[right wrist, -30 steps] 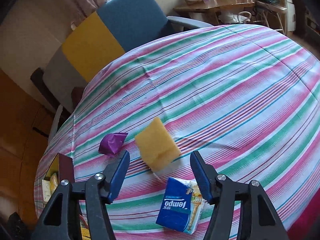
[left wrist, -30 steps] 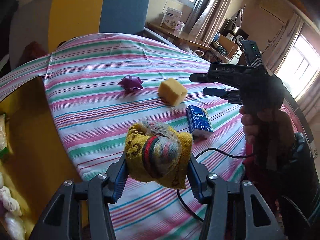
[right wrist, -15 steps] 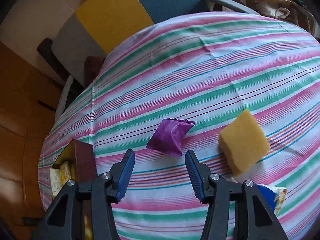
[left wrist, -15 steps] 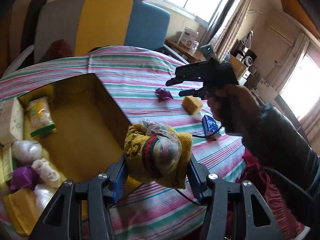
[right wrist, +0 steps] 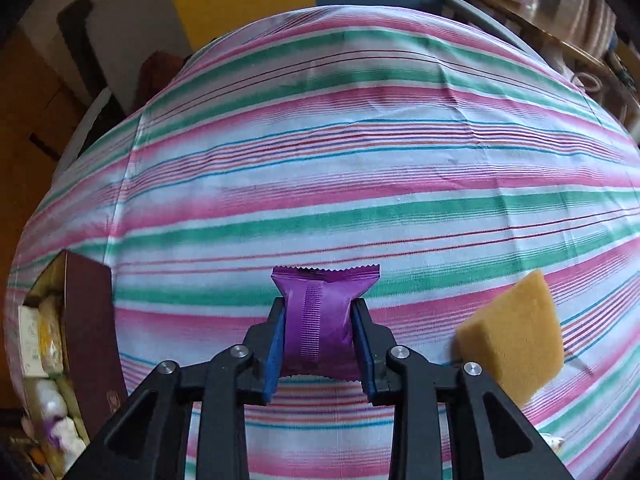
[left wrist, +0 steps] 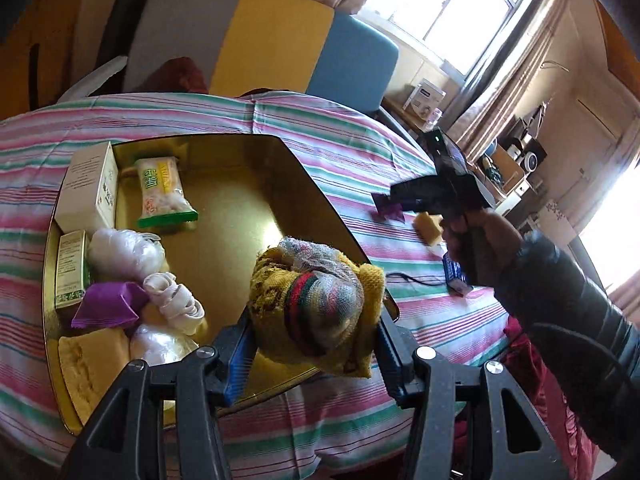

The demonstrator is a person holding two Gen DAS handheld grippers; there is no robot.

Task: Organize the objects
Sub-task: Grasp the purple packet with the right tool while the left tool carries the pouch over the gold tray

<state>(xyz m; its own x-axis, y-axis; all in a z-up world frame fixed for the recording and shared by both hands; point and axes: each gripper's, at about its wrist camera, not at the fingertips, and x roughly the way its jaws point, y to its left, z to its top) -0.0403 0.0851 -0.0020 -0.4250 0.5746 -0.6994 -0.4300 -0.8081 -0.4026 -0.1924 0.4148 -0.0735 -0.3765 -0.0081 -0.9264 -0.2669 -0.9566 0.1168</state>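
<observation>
My left gripper is shut on a yellow knitted bundle with red, green and grey stripes, held above the near right corner of the gold tin box. The box holds cartons, a green snack pack, white wrapped pieces and a purple packet. My right gripper is shut on a purple snack packet on the striped tablecloth. The right gripper also shows in the left wrist view, over that packet.
A yellow sponge lies right of the purple packet. A blue tissue pack lies behind the right hand. The box's dark wall stands at the left. A grey, yellow and blue chair stands behind the table.
My left gripper has swung left with the bundle, from over the cloth to over the box. My right gripper has moved left from the sponge to the purple packet and shut on it.
</observation>
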